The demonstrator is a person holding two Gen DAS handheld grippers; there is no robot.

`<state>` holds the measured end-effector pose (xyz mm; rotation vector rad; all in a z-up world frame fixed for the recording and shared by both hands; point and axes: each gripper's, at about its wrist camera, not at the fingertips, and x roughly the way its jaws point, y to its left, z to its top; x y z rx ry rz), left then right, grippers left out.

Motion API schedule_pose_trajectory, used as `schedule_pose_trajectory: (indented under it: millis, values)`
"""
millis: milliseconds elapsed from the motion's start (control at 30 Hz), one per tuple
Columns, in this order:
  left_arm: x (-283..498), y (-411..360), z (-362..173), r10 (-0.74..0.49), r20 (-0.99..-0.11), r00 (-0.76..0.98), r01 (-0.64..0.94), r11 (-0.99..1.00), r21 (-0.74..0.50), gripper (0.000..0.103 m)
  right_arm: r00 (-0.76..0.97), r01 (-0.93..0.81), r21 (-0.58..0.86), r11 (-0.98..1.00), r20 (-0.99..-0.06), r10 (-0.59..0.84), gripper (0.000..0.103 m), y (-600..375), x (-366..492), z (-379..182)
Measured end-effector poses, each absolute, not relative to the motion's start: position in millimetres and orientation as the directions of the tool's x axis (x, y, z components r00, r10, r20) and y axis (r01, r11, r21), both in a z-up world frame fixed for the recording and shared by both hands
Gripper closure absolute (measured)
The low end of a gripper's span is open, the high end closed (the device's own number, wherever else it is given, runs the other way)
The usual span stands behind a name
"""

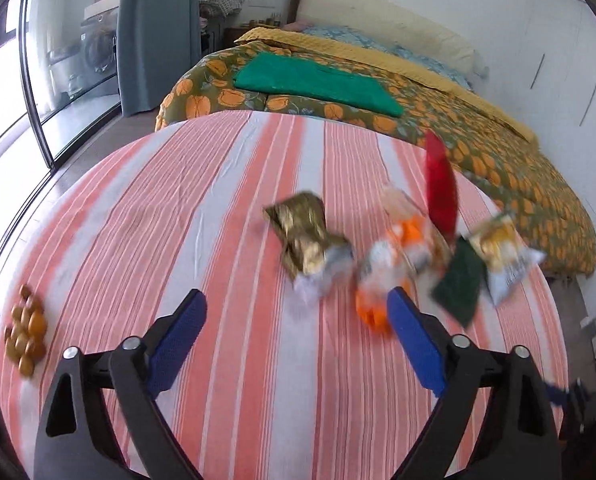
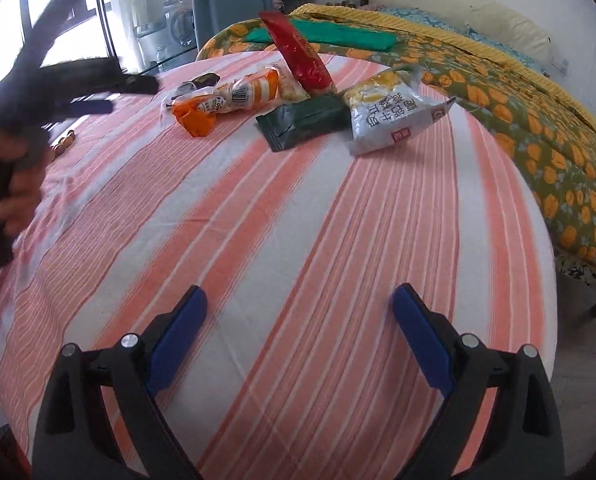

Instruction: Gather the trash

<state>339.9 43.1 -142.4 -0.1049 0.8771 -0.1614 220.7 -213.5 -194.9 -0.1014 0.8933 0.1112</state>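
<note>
Approach step: left gripper and right gripper are hovering, jaws released and empty, over the striped worktop. Next: closing on the nearest wrapper.

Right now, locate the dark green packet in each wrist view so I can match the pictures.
Left wrist view: dark green packet lies right of centre, blurred, just beyond the right blue finger.
Right wrist view: dark green packet sits upper centre, among the other wrappers.
Shared landmark: the red wrapper standing just behind it.
</note>
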Motion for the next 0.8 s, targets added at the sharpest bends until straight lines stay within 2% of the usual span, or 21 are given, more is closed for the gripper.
schedule_pose_trajectory:
  millis: [167,233,300,367,633,800]
  values:
    - [396,30,-162,-0.149,-0.801,0.58,0.025,0.986,-0.166,0.031,0.632,-0.133,-0.073,0.988,-0.774,0.029,0.011,-209,221,-195]
    - [405,29,-170,-0.159,-0.813,0.56,0.008,0.983,-0.186,0.041,0.631,-0.133,-0.067,0.989,-0.775,0.032,0.011,-211,220,-196]
    - [404,27,-174,-0.147,-0.816,0.559,0.001,0.984,-0.177,0.061,0.631,-0.132,-0.066,0.989,-0.775,0.033,0.011,-210,219,-196]
    - [400,29,-173,-0.158,-0.808,0.568,0.023,0.984,-0.177,0.066,0.631,-0.132,-0.065,0.989,-0.775,0.034,0.011,-210,219,-196]
    - [312,46,-141,-0.195,-0.796,0.573,0.198,0.975,-0.097,0.069,0.633,-0.128,-0.066,0.989,-0.774,0.03,0.011,-210,218,-196]
    - [237,31,-151,-0.23,-0.826,0.515,0.336,0.94,-0.052,0.065,0.633,-0.125,-0.061,0.99,-0.774,0.032,0.011,-211,218,-196]
